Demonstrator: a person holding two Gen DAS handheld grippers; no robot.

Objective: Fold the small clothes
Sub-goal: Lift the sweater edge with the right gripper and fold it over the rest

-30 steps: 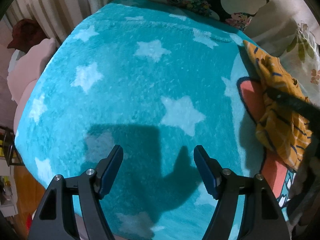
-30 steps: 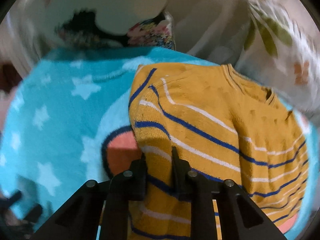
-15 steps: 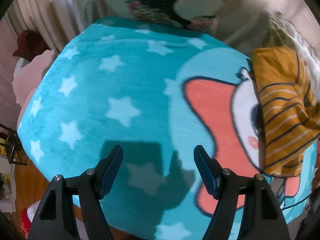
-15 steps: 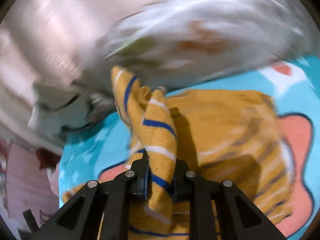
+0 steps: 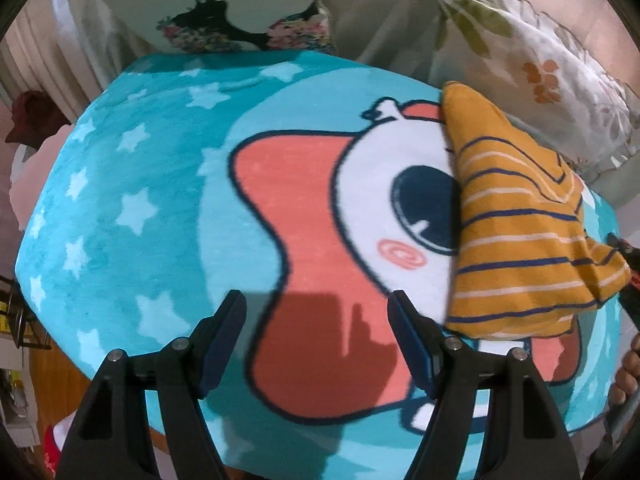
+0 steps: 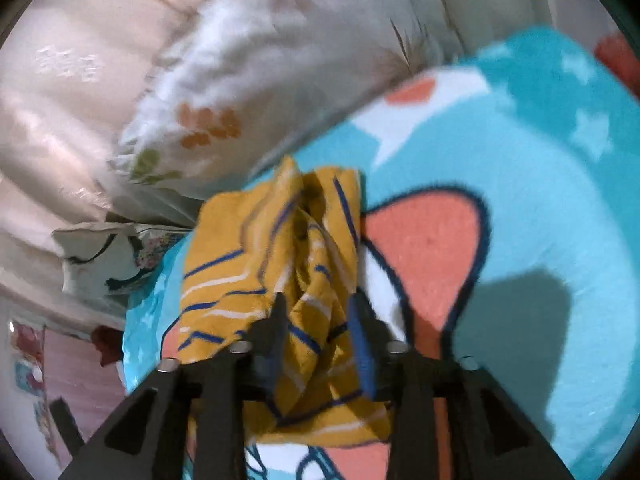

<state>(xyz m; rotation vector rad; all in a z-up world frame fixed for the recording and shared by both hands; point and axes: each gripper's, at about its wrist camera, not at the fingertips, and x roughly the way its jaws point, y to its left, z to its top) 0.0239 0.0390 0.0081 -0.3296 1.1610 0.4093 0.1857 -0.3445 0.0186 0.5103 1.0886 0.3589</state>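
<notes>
The striped sweater (image 5: 516, 216) now hangs bunched and partly lifted over the right side of the cartoon blanket (image 5: 168, 184) on the bed, near the floral pillow (image 5: 532, 52), where a second ago it lay spread flat. The right claw (image 6: 318, 312) has loosened: half a second ago its jaws pinched a fold tight, and now they stand somewhat apart with gathered cloth (image 6: 308, 280) between them, though blur hides whether they press it. The left claw (image 5: 318, 332) has swung from the starred area toward the cartoon face and stays wide, holding nothing, just left of the garment's near edge. By my judgement the sweater is being released for laying out; no fold exists yet, and smoothing comes first.
</notes>
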